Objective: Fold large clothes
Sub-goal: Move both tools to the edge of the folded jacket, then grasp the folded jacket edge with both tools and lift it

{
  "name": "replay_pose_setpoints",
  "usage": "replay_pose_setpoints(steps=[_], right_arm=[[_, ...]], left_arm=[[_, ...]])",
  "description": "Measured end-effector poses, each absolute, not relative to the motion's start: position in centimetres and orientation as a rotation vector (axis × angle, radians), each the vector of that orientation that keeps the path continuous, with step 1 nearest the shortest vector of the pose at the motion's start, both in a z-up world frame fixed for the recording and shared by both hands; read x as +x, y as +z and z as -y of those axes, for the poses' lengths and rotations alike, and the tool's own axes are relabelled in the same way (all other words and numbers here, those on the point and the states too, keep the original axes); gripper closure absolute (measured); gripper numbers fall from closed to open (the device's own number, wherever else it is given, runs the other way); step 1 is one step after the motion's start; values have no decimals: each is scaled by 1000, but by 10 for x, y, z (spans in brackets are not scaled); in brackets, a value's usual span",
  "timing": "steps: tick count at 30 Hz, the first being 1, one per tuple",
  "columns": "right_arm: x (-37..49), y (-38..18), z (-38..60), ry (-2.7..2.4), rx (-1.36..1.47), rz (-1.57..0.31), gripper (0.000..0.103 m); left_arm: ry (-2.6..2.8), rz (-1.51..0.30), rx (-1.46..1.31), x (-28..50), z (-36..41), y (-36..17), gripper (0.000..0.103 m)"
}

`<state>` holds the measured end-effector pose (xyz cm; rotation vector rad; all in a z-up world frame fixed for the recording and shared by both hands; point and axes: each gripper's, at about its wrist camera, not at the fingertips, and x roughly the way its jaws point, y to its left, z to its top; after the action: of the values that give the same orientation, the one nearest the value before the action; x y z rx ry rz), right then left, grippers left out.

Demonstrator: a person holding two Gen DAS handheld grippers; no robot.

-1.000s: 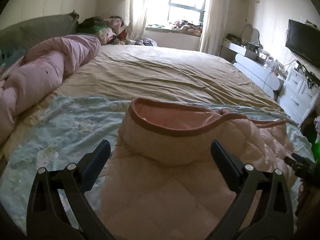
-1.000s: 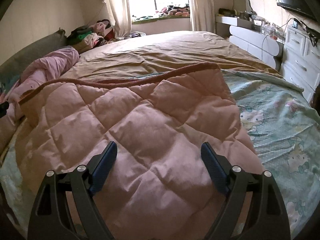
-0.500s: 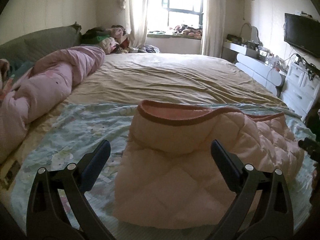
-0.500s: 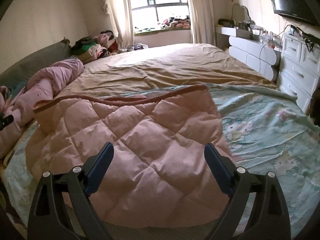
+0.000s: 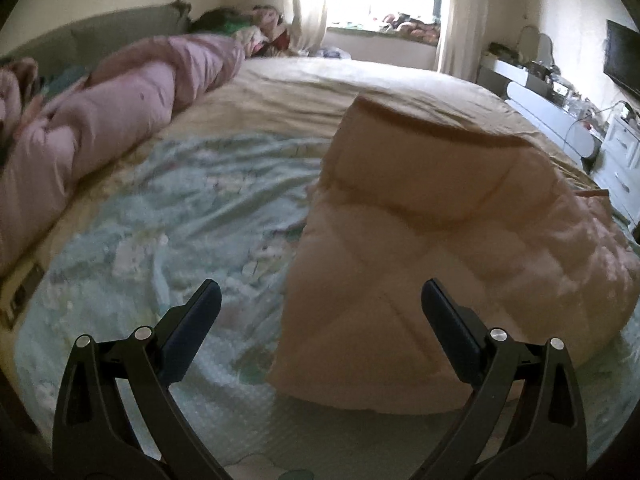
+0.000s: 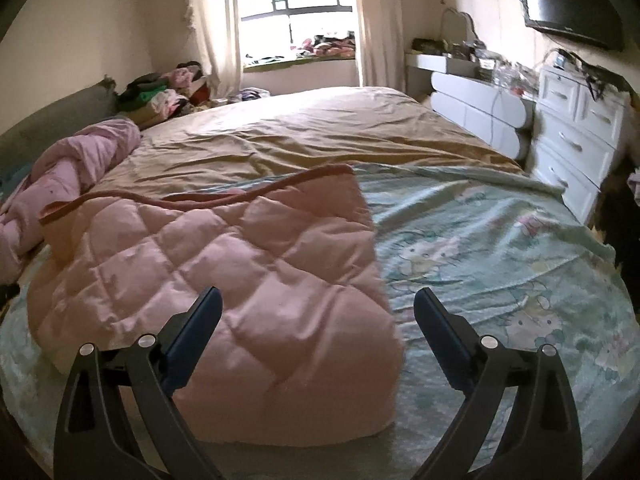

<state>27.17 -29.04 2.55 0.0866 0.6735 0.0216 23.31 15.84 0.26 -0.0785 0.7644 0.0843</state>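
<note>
A pink quilted garment (image 5: 452, 240) with a darker pink trim lies folded in a thick pile on the pale green patterned sheet (image 5: 168, 216). In the right wrist view the same garment (image 6: 224, 272) lies ahead and to the left on the sheet (image 6: 480, 248). My left gripper (image 5: 320, 300) is open and empty, held above the garment's left edge. My right gripper (image 6: 316, 308) is open and empty, held above the garment's right front corner. Neither gripper touches the cloth.
A rolled lilac duvet (image 5: 112, 120) lies along the bed's left side. A tan bedspread (image 6: 312, 132) covers the far half. White drawers (image 6: 576, 136) and a dresser stand at the right, a clothes pile (image 6: 160, 92) by the window, a TV (image 6: 568, 4) on the wall.
Both grippers have pulled back and risen from the garment. The left view has swung left, so the garment now sits to its right. The garment lies still and both grippers stay open.
</note>
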Motion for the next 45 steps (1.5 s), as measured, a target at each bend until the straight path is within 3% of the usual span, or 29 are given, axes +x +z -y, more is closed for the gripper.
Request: replay_pose_setpoints(steps=[12,18,19,20,25,27,37,45], right_arm=[[329,-15,322,29,263,-780,10],[355,-27,317,91,278,-828,37],[356,-28,316,99,282,-826,47],[357,-28,314,108,274,-820,57],[349,-19,301,82,219,-792,81],[345,-8,297,70,208,-766,85],[365,82,269,70,87,-534,90],[420,65,269,1,110,-587,90]], left_arm=[[-65,-845,-186,282,-170,-40,9],[-144,-867,-240,306,-162,-47,9],[-151,-863,-246,308,-161,-46,10],[-157,-855,-247,308,-158,-45,15],[-139,-801,-222,304,-151,-39,77],[-133,-785,-186,303,-150,-33,85],[-86,-643,-136,314,-156,35,89],[-39,-686,-115,350,-157,25,87]])
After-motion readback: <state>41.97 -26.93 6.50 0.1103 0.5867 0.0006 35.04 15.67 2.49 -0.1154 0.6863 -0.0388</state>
